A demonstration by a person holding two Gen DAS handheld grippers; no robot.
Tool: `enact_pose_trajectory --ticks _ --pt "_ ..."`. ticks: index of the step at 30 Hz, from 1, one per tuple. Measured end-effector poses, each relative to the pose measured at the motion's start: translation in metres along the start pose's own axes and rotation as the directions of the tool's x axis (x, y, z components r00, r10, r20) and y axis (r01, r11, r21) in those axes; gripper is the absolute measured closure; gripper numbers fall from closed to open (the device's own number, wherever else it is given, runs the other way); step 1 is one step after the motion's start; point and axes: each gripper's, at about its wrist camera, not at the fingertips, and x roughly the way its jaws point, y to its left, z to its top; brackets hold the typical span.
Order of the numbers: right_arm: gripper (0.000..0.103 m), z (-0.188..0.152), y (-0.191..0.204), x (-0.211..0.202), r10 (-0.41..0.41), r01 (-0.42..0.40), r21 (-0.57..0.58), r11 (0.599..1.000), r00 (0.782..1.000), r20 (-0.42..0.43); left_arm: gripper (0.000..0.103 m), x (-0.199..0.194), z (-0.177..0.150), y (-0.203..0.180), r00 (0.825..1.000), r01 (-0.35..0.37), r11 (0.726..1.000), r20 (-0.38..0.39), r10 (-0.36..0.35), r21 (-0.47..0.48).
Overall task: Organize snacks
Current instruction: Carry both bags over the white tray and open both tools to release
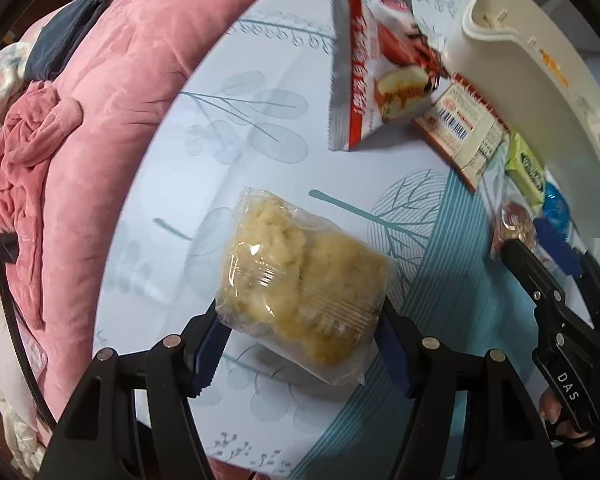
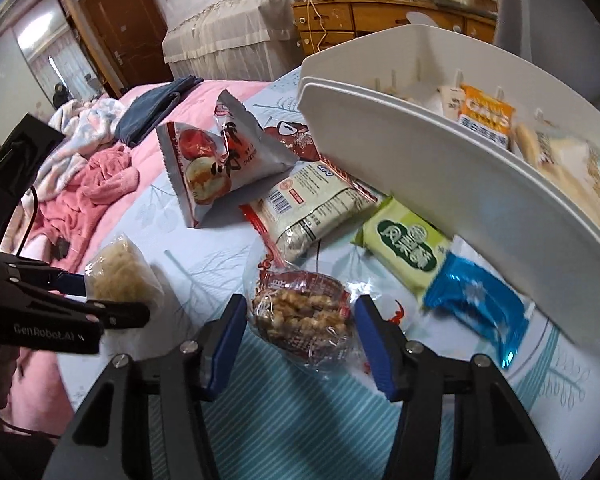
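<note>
My left gripper (image 1: 300,320) is shut on a clear bag of pale yellow cakes (image 1: 300,280), held just above the patterned tablecloth (image 1: 260,120); it also shows in the right wrist view (image 2: 120,276). My right gripper (image 2: 300,316) is shut on a clear-and-red packet of brown crunchy snack (image 2: 300,316), low over the cloth; that packet shows in the left wrist view (image 1: 514,224). A white bin (image 2: 440,168) with several snacks inside stands at the right.
On the cloth lie a red-and-silver cake bag (image 2: 216,160), a white-and-red packet with barcode (image 2: 312,208), a green packet (image 2: 404,244) and a blue packet (image 2: 476,308). A pink quilt with clothes (image 1: 80,160) lies beyond the table's left edge.
</note>
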Motion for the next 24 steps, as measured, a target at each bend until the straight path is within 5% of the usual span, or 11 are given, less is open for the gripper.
enact_pose_trajectory --ticks 9,24 --pt "0.047 0.002 0.0 -0.05 0.007 -0.011 0.041 0.999 0.994 0.11 0.037 -0.07 0.019 0.002 0.991 0.075 0.997 0.109 -0.076 0.021" --pt "0.047 0.042 -0.024 -0.121 -0.11 0.054 0.193 0.98 0.95 0.291 0.037 -0.137 0.104 -0.085 0.931 0.203 0.959 0.263 -0.252 0.199"
